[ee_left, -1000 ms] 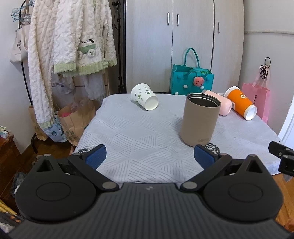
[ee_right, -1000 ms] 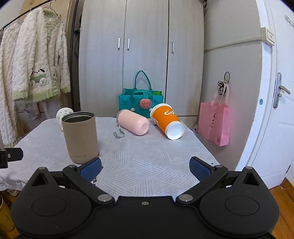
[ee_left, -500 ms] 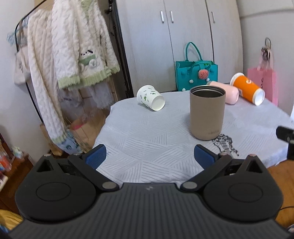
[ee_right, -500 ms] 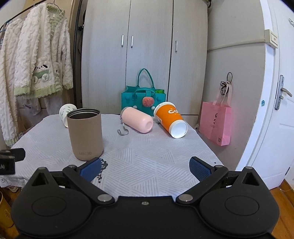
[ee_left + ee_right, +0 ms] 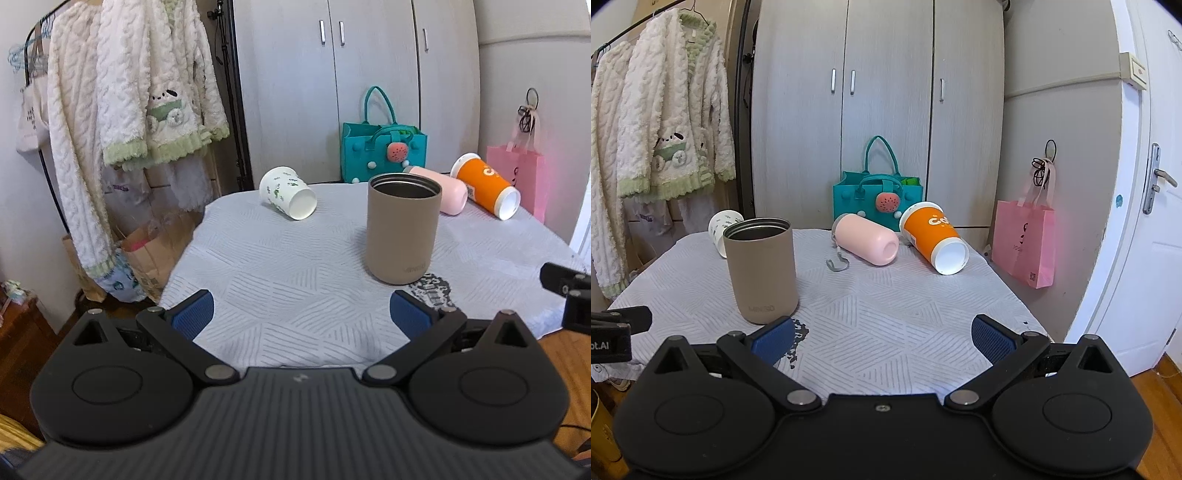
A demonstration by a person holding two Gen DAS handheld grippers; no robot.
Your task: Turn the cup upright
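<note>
Tan cup [image 5: 403,228] stands upright on the surface [image 5: 295,266], mouth up, dark metal interior visible; in the right wrist view it sits at the near left [image 5: 760,270]. A dark printed patch on the cloth lies just at its base toward the near edge.

Three other cups lie on their sides. White patterned cup [image 5: 287,192] rests at the far left of the surface, open mouth facing the near right, well apart from the tan cup; in the right wrist view it is partly hidden behind the tan cup [image 5: 721,226]. Pink cup [image 5: 866,239] lies at the far middle, with a grey loop strap [image 5: 837,263] trailing from it onto the cloth. Orange cup [image 5: 932,236] lies just beside the pink cup on its right, white mouth facing the near right; whether the two touch cannot be told.

Left claw [image 5: 299,312] is spread wide, holding nothing, hovering at the near edge of the surface, short of the tan cup. Right claw [image 5: 882,338] is likewise spread wide and empty, over the near edge, its left pad close to the tan cup's base in the frame.

Beyond the surface: a teal bag [image 5: 878,199] against grey wardrobe doors [image 5: 879,110], a pink bag [image 5: 1024,243] on the right wall, fleece garments [image 5: 122,110] hanging at left.
</note>
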